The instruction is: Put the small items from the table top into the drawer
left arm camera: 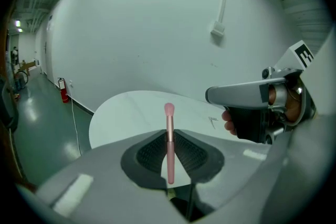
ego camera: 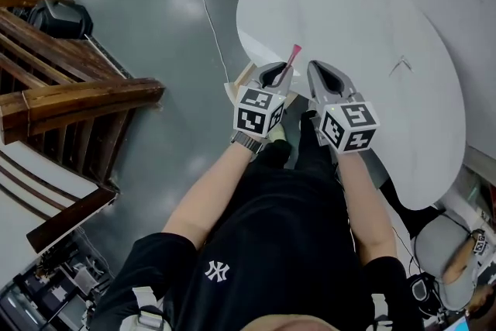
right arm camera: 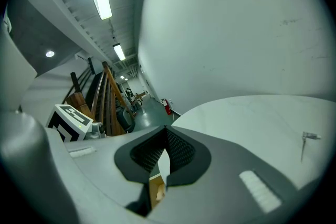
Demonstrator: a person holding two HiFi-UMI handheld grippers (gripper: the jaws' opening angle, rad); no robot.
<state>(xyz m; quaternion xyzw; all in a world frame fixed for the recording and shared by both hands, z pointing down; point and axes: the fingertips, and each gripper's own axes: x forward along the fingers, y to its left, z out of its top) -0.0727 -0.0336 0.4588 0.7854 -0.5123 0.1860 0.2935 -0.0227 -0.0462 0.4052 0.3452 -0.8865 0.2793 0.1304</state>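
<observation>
Left gripper view: left gripper (left arm camera: 170, 139) clamps a pink brush (left arm camera: 169, 115) upright over the table (left arm camera: 121, 113) edge; right gripper (right arm camera: 165, 132) closed, empty. Next, probably lower the brush into the drawer (ego camera: 240, 81)

— Where is the left gripper (ego camera: 276, 75)?
— At the near edge of the table (ego camera: 387, 12), just left of the right gripper (ego camera: 322, 78); the two sit side by side.
— And the brush (ego camera: 292, 58)?
— Between the left gripper's jaws, its head sticking out past them over the table. The right gripper's jaws meet at the tips.
— Anything on the table?
— One small item (ego camera: 401, 64), well off to the right of the right gripper.
— The drawer (ego camera: 235, 86)?
— It juts out under the table's edge, below and left of the left gripper.
— And the floor?
— A cable (ego camera: 203, 4) runs along it left of the table; a wooden rail (ego camera: 77, 97) lies further left.
</observation>
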